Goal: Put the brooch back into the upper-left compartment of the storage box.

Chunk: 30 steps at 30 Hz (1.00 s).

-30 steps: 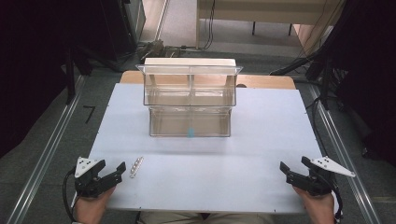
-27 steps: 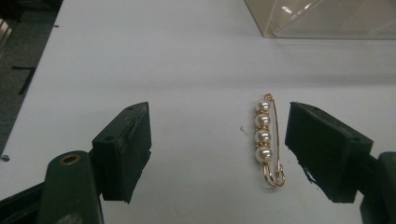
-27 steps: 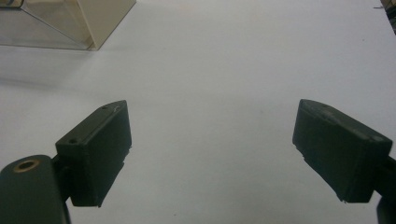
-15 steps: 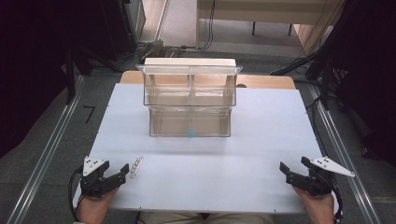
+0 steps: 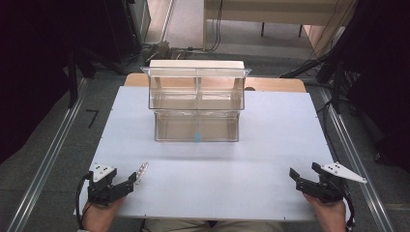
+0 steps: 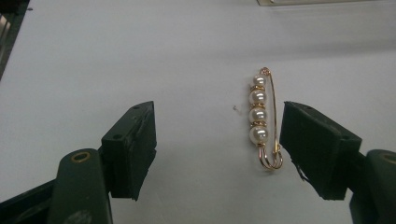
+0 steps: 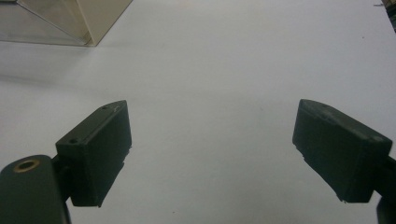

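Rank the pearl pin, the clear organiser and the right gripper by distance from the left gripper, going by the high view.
1. Pearl pin: just off the left gripper, jaws open around it, closing in.
2. Clear organiser: mid-table, farther back.
3. Right gripper: across the near edge, at the right.

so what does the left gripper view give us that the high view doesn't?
Left gripper view: the pin's detail, four pearls on a gold safety-pin frame, lying between the left tool's open jaws, nearer one jaw, untouched. High view: the clear two-tier organizer, the right tool, both hands. Shared: the white tabletop, the pin, the left tool, whose jaws have just been closing.
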### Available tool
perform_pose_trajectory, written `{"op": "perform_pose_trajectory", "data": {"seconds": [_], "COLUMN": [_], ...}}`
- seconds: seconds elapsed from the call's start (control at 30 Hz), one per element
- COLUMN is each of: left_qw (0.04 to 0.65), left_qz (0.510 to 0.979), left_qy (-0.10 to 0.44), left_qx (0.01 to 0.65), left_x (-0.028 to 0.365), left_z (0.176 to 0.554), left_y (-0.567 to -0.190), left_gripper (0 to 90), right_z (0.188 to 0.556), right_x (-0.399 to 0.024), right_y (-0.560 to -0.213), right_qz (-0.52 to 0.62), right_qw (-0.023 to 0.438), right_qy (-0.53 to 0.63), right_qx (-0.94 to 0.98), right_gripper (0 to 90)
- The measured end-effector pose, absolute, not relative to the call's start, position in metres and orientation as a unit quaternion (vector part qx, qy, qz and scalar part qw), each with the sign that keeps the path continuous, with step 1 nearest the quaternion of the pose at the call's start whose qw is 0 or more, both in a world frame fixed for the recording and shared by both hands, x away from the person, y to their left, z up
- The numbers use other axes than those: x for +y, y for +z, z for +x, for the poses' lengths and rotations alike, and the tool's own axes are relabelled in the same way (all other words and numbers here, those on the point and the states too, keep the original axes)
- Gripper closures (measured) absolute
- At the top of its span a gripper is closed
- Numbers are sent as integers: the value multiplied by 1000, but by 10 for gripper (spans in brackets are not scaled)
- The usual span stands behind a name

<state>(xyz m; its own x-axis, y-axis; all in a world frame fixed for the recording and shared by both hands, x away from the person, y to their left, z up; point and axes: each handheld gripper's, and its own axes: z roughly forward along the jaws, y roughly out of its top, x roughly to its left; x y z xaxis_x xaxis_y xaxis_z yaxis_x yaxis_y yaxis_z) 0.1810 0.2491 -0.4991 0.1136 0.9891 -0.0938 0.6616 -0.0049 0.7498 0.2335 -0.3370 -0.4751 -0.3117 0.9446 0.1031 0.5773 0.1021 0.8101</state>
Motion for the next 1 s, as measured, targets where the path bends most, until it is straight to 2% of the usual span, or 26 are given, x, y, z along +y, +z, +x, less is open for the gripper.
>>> {"op": "perform_pose_trajectory", "data": {"seconds": [0.37,0.6,1.0], "left_qw": [321,313,308], "left_qz": [676,685,691], "left_qy": [241,240,236], "left_qx": [617,613,610], "left_x": [245,241,238], "left_z": [181,182,182], "left_y": [-501,-503,-504], "left_gripper": [349,362,461], "right_z": [234,233,234], "right_x": [-337,-337,-337], "right_y": [-475,-475,-476], "right_qz": [538,540,541], "right_qw": [232,231,231], "right_qy": [398,396,395], "right_qx": [706,706,705], "right_gripper": [103,105,108]}}
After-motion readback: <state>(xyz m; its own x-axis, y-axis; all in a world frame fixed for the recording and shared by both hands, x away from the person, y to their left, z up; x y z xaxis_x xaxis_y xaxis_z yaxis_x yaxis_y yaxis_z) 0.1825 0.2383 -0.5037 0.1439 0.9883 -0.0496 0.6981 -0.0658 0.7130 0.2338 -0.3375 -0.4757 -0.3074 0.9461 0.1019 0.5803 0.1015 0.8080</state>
